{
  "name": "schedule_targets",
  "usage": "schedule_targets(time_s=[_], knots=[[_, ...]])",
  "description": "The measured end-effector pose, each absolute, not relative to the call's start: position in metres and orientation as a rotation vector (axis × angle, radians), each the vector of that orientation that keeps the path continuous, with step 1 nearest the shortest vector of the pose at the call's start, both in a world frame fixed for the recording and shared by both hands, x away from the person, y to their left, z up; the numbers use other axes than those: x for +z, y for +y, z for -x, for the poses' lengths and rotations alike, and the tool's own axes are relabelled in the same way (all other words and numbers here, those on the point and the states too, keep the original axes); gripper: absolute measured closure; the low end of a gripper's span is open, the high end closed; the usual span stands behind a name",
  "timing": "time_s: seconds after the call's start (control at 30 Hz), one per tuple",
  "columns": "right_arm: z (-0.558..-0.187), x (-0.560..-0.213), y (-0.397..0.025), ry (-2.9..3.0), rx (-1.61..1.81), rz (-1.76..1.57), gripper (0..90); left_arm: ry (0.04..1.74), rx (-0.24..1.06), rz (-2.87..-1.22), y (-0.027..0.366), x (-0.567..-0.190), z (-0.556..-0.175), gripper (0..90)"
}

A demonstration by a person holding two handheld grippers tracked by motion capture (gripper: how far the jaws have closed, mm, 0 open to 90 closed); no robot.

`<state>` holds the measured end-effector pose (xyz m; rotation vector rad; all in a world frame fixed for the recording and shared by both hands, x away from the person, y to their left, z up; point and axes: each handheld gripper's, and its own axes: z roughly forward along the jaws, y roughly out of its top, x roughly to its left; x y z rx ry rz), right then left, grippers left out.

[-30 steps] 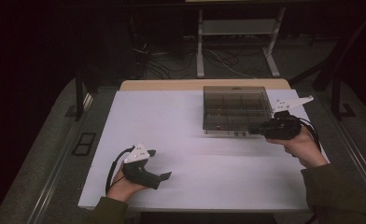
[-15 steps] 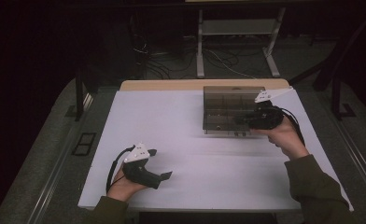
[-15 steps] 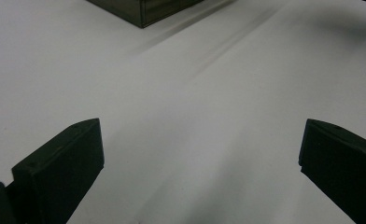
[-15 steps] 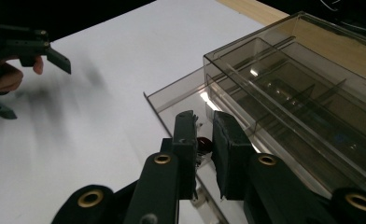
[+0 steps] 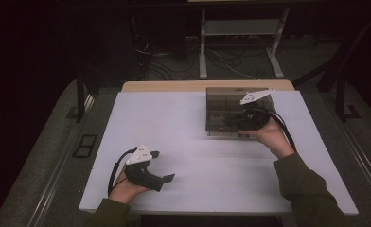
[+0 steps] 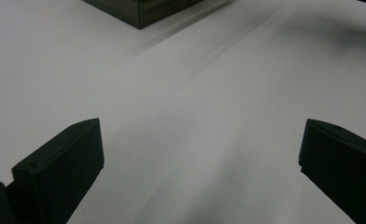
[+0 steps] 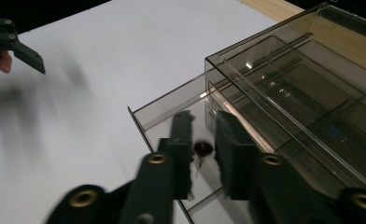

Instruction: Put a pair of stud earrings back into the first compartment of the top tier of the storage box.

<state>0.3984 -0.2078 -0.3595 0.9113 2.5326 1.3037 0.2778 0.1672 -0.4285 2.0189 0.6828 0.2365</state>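
A smoked-clear plastic organizer box [image 5: 231,111] sits at the far right part of the white bench [image 5: 193,142], its inside split by thin dividers into compartments. In the right gripper view a shallow drawer [image 7: 172,116] of the same plastic stands pulled partway out of the box's front, toward the camera. The right claw [image 7: 203,154] reaches down into that open drawer, its jaws drawn narrow with a slim gap between them. A small dark round object [image 7: 203,148] lies on the drawer floor in that gap; it is too small and blurred to name, and whether the jaws touch it cannot be told. In the high view the right claw [image 5: 235,122] sits over the box's near edge, the hand [image 5: 271,137] behind it.

The left claw [image 5: 167,178] rests near the bench's front left, well apart from the box, held in the left hand [image 5: 127,187]. Its jaws are spread wide over bare bench, holding nothing.
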Motion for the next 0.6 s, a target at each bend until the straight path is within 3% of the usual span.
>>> schedule_targets(time_s=[0.6], knots=[[-0.370,-0.354,-0.235,2.490,1.350,-0.941,50.6,0.686,0.241,-2.014,0.168,-0.428,-0.277,0.0]])
